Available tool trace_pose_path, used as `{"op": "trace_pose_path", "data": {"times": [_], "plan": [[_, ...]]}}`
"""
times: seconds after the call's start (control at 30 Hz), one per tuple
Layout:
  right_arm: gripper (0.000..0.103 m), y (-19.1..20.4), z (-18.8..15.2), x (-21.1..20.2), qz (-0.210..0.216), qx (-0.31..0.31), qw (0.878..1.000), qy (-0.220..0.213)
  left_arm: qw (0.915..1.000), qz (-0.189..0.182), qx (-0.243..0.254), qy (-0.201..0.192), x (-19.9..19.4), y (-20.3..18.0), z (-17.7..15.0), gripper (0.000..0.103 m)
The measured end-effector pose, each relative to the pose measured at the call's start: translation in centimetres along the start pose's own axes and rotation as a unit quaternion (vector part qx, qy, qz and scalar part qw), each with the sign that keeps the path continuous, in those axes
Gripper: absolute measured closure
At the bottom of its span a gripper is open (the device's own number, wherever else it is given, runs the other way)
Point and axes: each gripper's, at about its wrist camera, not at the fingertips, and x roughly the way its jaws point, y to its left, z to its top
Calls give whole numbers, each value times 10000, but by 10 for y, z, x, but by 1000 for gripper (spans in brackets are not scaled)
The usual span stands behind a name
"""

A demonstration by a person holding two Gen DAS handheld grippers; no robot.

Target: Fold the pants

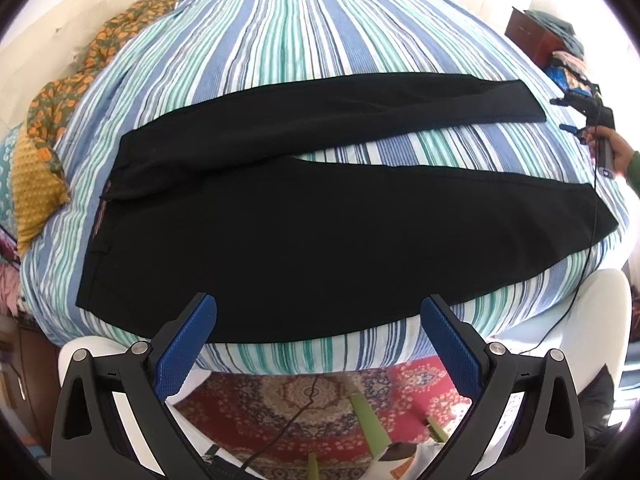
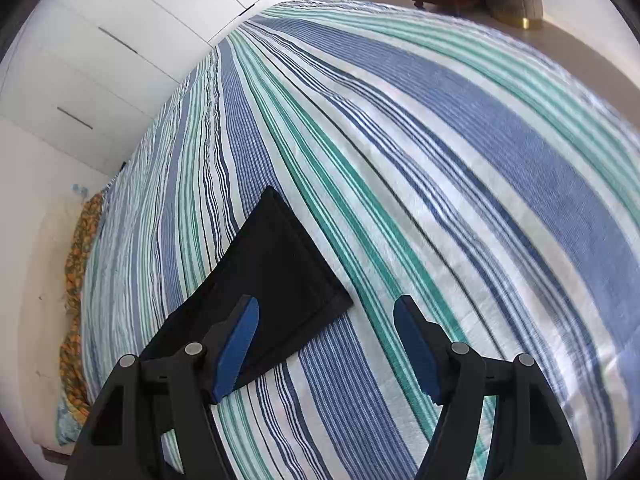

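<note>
- Left gripper (image 1: 318, 334): jaws wide apart, nothing between, hovering over near edge of bed (image 1: 280, 356).
- Black pants (image 1: 280, 216): flat on striped bedspread, legs spread in a V.
- Right gripper (image 2: 326, 338): jaws well apart, empty, just beside far leg hem (image 2: 288, 264).

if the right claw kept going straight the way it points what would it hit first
Probably the striped blue, green and white bedspread. The open right claw points just past the black pants leg's hem, though depth is unclear.
</note>
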Motion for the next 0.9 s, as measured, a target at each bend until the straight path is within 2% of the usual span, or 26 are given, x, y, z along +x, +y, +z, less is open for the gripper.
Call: {"op": "trace_pose_path", "data": {"times": [0.17,0.23,0.27,0.3,0.37,0.43,0.5,0.57,0.63,0.7,0.73,0.8,0.83,0.9], "plan": [[34,-11,-13,37,153,502,9985,-142,10000,33,64,18,0,-6,0,1],[73,-5,-17,51,428,576,9974,93,10000,61,20,38,1,-4,0,1],[87,5,-17,54,361,326,9986,212,10000,80,5,30,1,-3,0,1],[87,18,-16,49,189,-59,9996,208,10000,93,-8,17,1,-2,0,1],[87,28,-16,27,-105,-633,9979,-29,10000,68,-46,15,4,1,0,1],[83,14,-21,21,-669,-806,9944,104,10000,43,-63,35,9,5,1,1],[64,7,-31,29,-1357,-1001,9853,279,9999,109,-46,-40,15,11,5,1],[55,14,-39,24,-1619,-1133,9803,65,9992,285,-14,-280,24,23,14,1],[54,34,-47,14,-1827,-1372,9732,-274,9970,536,-25,-549,42,45,33,1],[54,72,-58,10,-1703,-1709,9694,-460,9931,765,-156,-869,70,75,59,1],[53,94,-66,10,-1494,-1891,9693,-477,9903,920,-244,-1008,88,92,76,1],[43,144,-89,21,-887,-2226,9705,-275,9858,1176,-451,-1107,124,123,103,1],[42,178,-104,36,-564,-2373,9697,-109,9831,1361,-556,-1094,146,139,115,1],[41,237,-140,64,96,-2699,9622,346,9761,1865,-822,-758,184,169,126,1]]}}
